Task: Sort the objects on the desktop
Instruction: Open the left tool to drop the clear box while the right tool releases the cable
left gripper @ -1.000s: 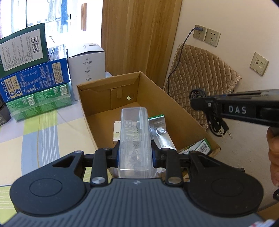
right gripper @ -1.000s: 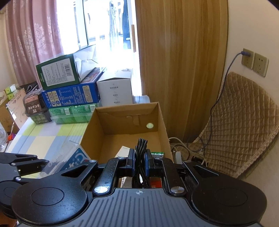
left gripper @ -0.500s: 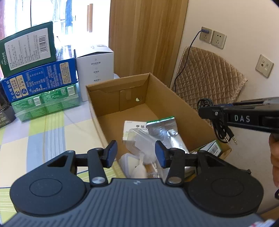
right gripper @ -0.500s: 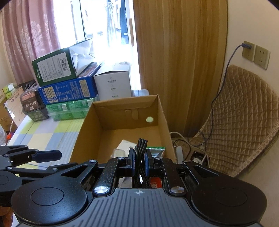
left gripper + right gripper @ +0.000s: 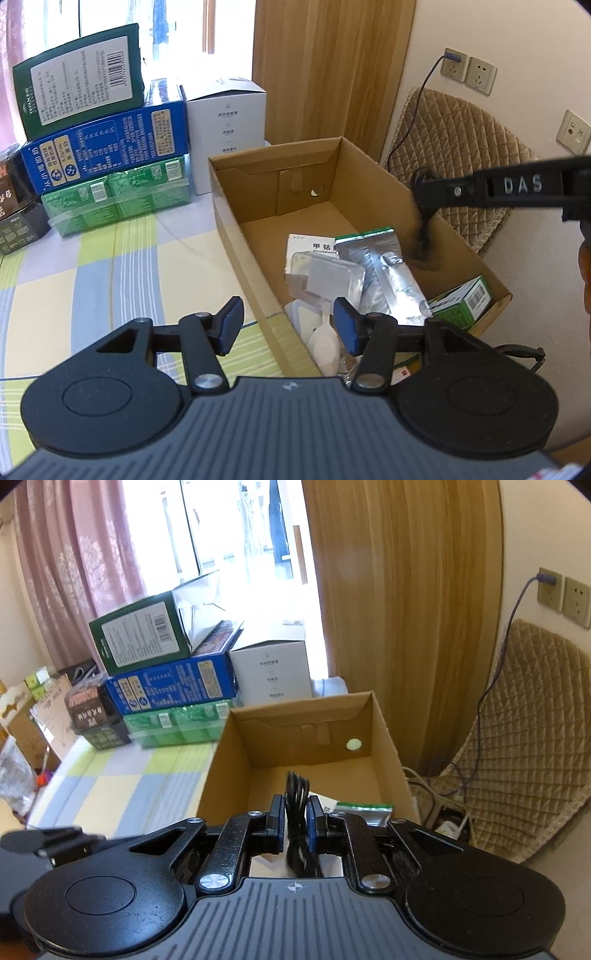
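An open cardboard box (image 5: 236,218) stands on the checked tablecloth. Inside lie a clear plastic case (image 5: 325,278), a silver foil pouch (image 5: 384,266), a white leaflet box (image 5: 306,242) and a green box (image 5: 461,302). My left gripper (image 5: 288,326) is open and empty, just above the box's near left wall. My right gripper (image 5: 295,821) is shut on a coiled black cable (image 5: 297,794) and hangs over the box (image 5: 388,746). In the left wrist view the cable (image 5: 423,240) dangles blurred from the right gripper above the box's right side.
Stacked green, blue and green cartons (image 5: 107,147) and a white box (image 5: 229,125) stand behind the cardboard box. A quilted chair back (image 5: 454,147) and wall sockets (image 5: 467,70) are to the right. Pink curtains (image 5: 74,572) hang at the far left.
My left gripper opened and let go of the clear plastic case, which now lies in the box. The gripper drew back left. The right gripper moved over the box, cable swinging.
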A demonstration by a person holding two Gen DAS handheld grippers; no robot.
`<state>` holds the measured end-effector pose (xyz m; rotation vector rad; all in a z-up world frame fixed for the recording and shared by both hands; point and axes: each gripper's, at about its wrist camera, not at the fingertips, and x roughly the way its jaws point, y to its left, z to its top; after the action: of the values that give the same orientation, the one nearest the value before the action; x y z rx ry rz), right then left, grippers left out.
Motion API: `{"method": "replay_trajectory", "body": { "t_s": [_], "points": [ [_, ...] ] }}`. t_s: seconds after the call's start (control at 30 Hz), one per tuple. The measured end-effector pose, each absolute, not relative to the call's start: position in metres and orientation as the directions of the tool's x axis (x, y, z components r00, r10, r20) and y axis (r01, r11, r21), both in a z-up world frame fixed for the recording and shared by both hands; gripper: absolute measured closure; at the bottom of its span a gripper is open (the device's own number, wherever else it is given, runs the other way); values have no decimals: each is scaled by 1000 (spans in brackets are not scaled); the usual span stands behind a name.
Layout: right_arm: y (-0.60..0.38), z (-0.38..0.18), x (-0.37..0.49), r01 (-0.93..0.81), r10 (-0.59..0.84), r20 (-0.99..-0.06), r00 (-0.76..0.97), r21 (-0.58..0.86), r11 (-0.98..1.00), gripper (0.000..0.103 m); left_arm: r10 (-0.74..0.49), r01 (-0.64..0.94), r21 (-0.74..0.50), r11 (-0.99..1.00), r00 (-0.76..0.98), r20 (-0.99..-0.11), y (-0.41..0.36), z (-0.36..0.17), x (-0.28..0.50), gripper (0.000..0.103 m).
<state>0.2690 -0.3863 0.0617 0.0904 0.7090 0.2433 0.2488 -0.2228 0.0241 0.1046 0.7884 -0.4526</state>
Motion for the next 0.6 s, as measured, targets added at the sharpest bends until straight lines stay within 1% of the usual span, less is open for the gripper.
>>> {"method": "replay_trajectory", "body": {
  "t_s": [0.03, 0.07, 0.1, 0.17, 0.27, 0.43, 0.5, 0.53, 0.57, 0.6],
  "points": [
    [-386, 62, 268, -188, 247, -628, 738, 160, 969, 71, -352, 428, -76, 901, 617, -704, -221, 24, 248, 50],
    [-386, 63, 267, -185, 242, -623, 744, 156, 970, 64, -352, 426, -76, 902, 618, -703, -219, 24, 247, 49],
    [-387, 64, 265, -182, 239, -618, 749, 154, 971, 54, -351, 425, -76, 902, 619, -703, -218, 23, 247, 46],
    [-389, 65, 261, -179, 233, -615, 753, 150, 972, 53, -348, 421, -77, 904, 619, -704, -214, 23, 245, 44],
    [-393, 67, 256, -164, 226, -615, 756, 156, 974, 51, -342, 410, -80, 909, 622, -704, -208, 24, 241, 36],
    [-400, 72, 241, -145, 215, -611, 762, 164, 976, 36, -314, 377, -59, 924, 663, -680, -198, 30, 225, 15],
    [-401, 74, 233, -146, 215, -613, 760, 162, 976, 32, -308, 364, -61, 929, 671, -675, -193, 33, 218, 11],
    [-401, 75, 228, -147, 216, -615, 758, 161, 976, 28, -306, 359, -64, 931, 673, -673, -190, 34, 214, 7],
    [-402, 76, 224, -149, 216, -618, 756, 160, 976, 26, -305, 355, -65, 932, 676, -671, -189, 36, 210, 5],
    [-402, 78, 219, -152, 218, -621, 753, 158, 976, 21, -303, 354, -63, 933, 679, -668, -187, 38, 205, 3]
  ]
}}
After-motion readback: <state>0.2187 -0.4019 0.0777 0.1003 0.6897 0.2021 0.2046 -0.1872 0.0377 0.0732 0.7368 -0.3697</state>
